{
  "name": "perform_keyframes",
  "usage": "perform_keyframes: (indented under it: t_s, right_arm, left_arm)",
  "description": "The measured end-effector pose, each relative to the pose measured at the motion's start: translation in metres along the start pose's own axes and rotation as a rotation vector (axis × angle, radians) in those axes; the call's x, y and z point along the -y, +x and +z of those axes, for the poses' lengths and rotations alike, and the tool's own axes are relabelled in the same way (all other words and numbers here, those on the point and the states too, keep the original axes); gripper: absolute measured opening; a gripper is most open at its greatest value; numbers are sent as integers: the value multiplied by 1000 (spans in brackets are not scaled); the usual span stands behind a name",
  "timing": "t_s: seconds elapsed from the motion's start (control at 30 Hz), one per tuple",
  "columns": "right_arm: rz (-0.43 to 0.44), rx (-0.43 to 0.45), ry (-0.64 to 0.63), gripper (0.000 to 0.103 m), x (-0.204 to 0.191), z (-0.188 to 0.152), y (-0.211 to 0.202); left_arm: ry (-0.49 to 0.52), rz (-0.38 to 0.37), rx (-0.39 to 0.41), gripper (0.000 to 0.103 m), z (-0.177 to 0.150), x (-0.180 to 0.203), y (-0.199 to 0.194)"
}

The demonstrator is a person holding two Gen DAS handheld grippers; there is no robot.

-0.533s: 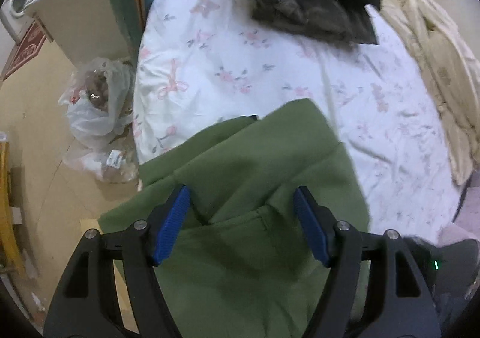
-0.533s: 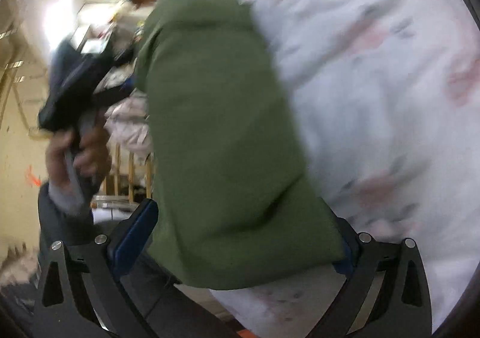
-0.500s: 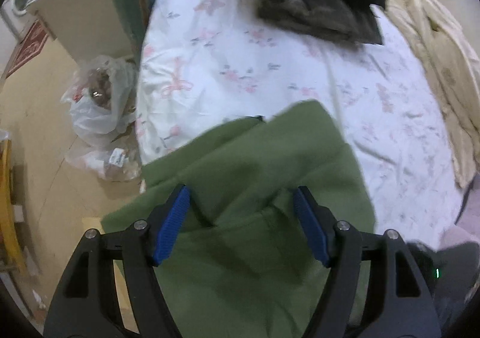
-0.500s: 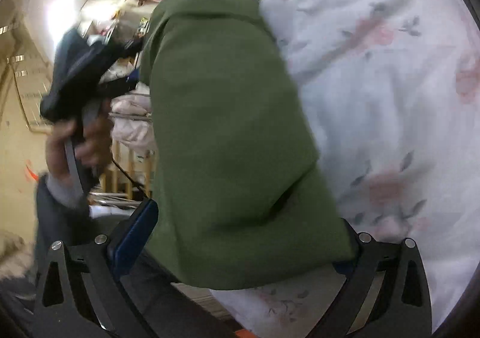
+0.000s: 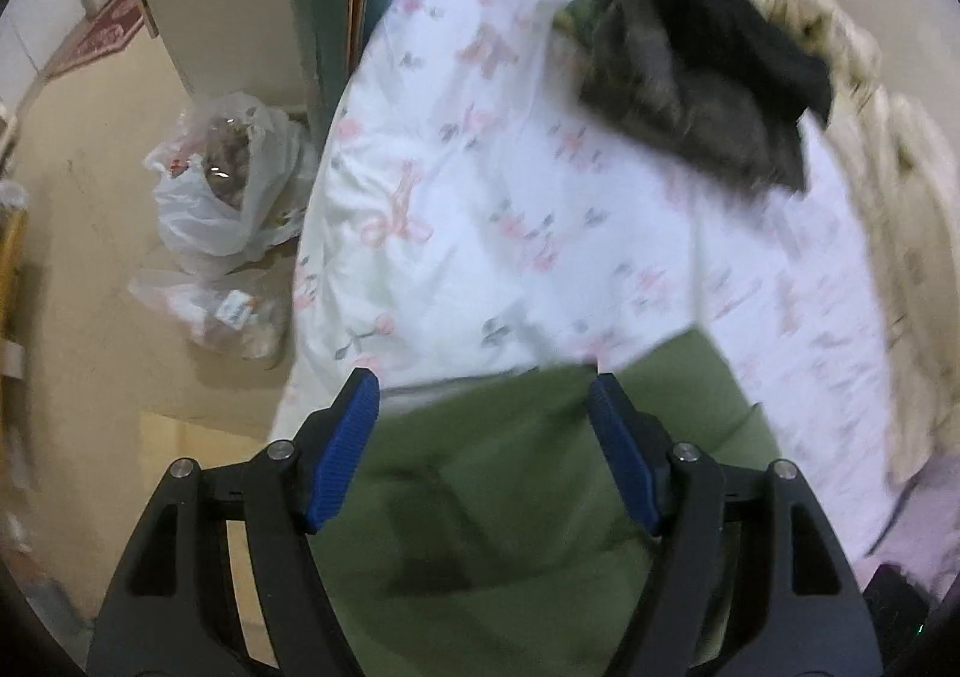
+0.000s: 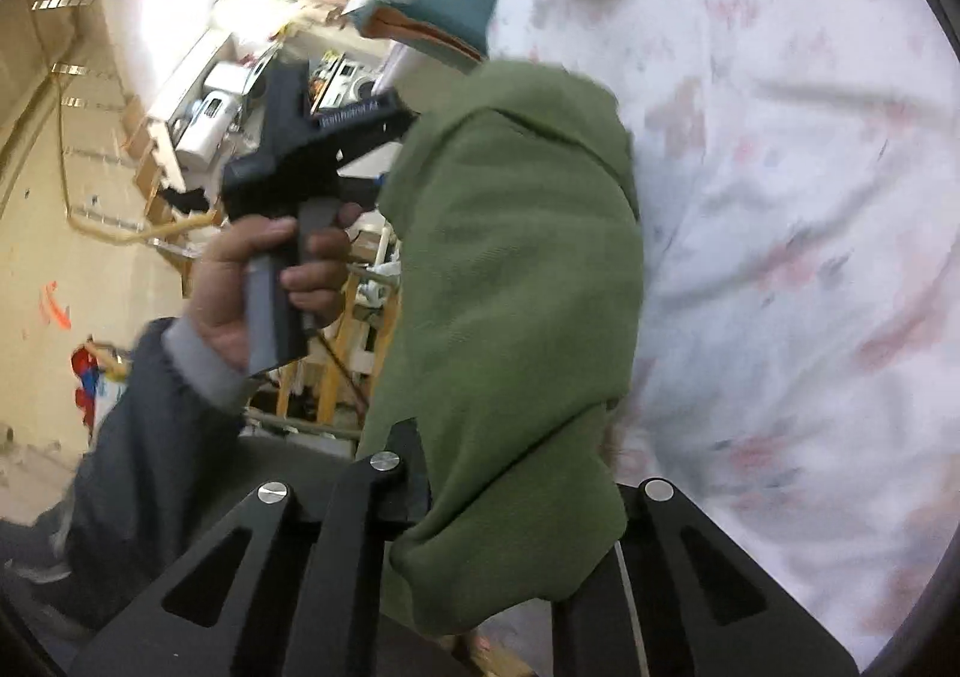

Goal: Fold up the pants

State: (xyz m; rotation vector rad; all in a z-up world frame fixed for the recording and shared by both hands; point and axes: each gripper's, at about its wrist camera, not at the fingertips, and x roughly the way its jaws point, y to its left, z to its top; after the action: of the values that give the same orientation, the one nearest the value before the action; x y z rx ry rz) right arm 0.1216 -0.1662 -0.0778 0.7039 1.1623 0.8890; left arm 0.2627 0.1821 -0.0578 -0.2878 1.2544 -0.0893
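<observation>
Mid-fold, by the look of it: green pants point(image 5: 528, 497) draped over the near edge of the flowered bed sheet point(image 5: 480, 185), partly hanging toward the floor, well apart from the dark clothes pile point(image 5: 708, 95) at the far side. Left gripper point(image 5: 486, 449) spread wide above the cloth with nothing between its blue pads point(image 5: 342, 449); right gripper point(image 6: 510, 503) seemingly pinched on a bunched end of the pants point(image 6: 516, 281), though its tips sit buried in fabric. Next, probably: close the left on the opposite edge, lift both ends level, lay the cloth flat on the sheet.
</observation>
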Motion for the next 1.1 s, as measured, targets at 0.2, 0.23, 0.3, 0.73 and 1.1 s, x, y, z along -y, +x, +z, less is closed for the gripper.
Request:
perform_keyframes:
  t_s: [0.2,0.23,0.3,0.73,1.1]
  right_arm:
    - [-195,-146,-99,12,45,85,-88]
    - [-229,-152,-90,12,58,100,-97]
    - [-349,-212,-132,15,79,121,-109]
    - [-596,50,78,79,147,129,-171]
    - [-686,255,8,47,106,105,-170]
  left_arm:
    - [54,-93,33,69,-2,25,-15]
    - [69,-105,33,69,-2,31,-14]
    - [77,-134,12,69,-2,42,-7]
    - [161,-309,-14,87,-4,126,19]
    - [487,-19,31,23,-51,236,69]
